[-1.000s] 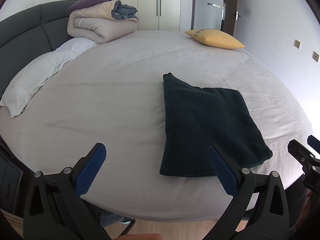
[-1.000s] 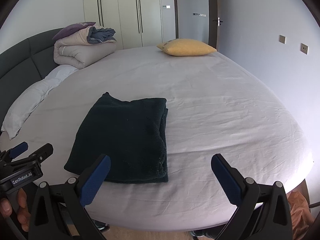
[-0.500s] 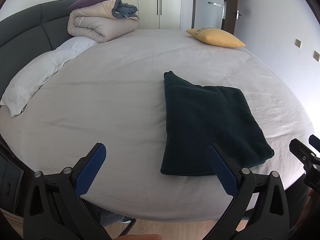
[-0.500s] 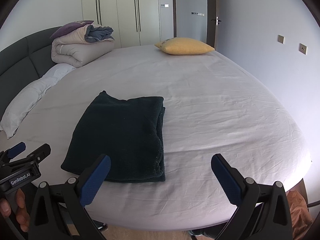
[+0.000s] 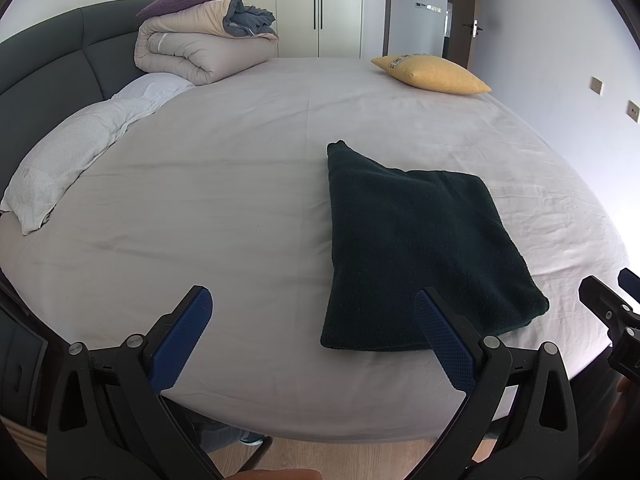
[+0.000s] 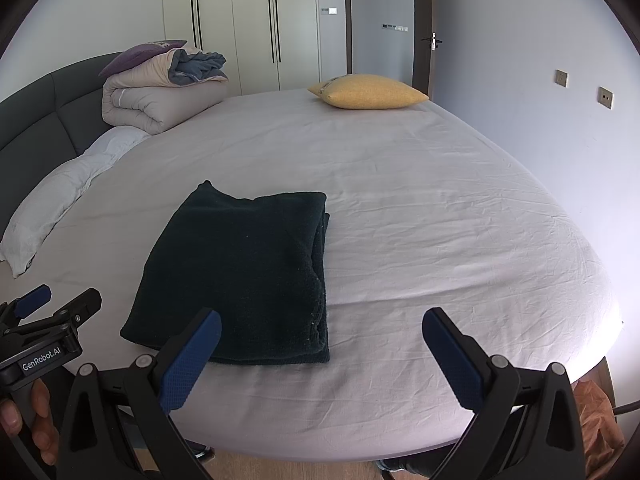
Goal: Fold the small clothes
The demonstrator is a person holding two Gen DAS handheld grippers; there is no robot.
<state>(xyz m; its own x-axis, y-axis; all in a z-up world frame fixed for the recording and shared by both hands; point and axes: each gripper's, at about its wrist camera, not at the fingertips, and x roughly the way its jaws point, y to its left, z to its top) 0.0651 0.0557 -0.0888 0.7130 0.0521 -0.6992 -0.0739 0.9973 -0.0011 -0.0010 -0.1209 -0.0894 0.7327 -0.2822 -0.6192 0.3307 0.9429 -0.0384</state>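
On the bed point(image 5: 240, 208), near its front edge | folded dark-green knit garment point(image 6: 248, 268) lies flat, layered edges at its right | judged soft, light, limp, fuzzy; best pinched at a corner or stacked edge | left gripper point(image 5: 312, 320) and right gripper point(image 6: 320, 336) fingers wide apart, empty, hovering short of it.

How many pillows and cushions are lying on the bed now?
3: a long white pillow along the dark headboard side, a purple cushion on top of the rolled beige duvet, and a yellow cushion at the far edge. Others may be hidden behind the duvet.
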